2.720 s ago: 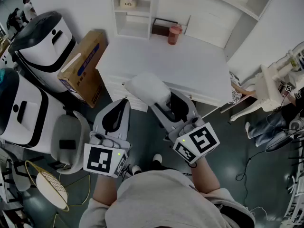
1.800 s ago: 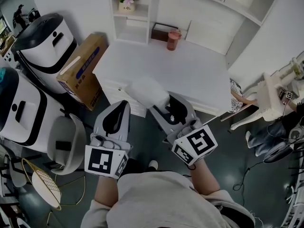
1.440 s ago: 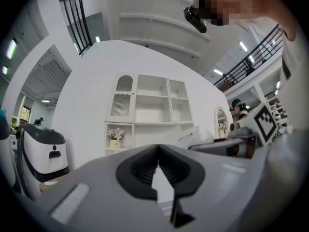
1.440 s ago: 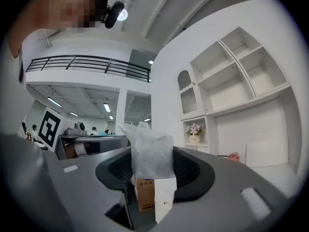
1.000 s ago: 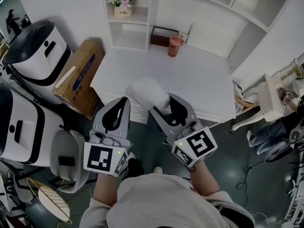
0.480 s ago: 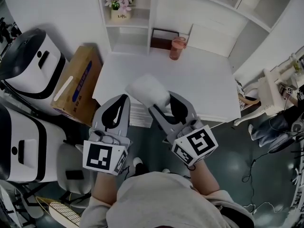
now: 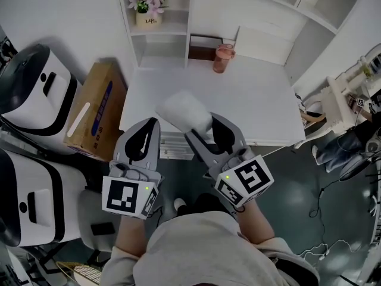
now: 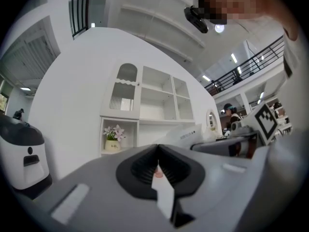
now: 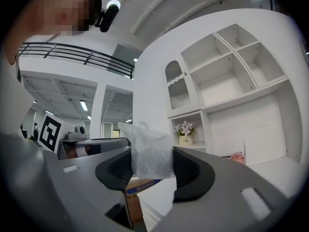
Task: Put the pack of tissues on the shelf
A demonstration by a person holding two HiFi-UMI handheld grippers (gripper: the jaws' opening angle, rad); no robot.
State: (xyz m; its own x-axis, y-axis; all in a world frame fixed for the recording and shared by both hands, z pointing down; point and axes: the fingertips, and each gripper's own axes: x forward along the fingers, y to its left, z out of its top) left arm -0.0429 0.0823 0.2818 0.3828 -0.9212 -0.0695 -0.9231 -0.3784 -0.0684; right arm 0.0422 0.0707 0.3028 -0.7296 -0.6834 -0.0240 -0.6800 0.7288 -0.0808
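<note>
Our right hand-held gripper [image 7: 203, 127] is clamped on the pack of tissues [image 7: 183, 111] — the pack is up in the air over the front edge of the white bench [image 7: 256, 103]. The left hand-held gripper [image 7: 150, 127] is just beside it, jaws together, nothing in them. The shelf [image 7: 159, 31] with the flower pot [image 7: 144, 16] is at the bench's far side — well apart from the pack.

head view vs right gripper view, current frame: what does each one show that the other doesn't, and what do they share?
Head view only: the two white machines at the left, the dark floor and the person's torso.

Right gripper view only: the arched cabinet door above the shelf, the upper-floor railing and the ceiling lights.

Both: the pack of tissues clamped in the right gripper, the flower pot on the shelf, the cardboard box and the pink cup.
</note>
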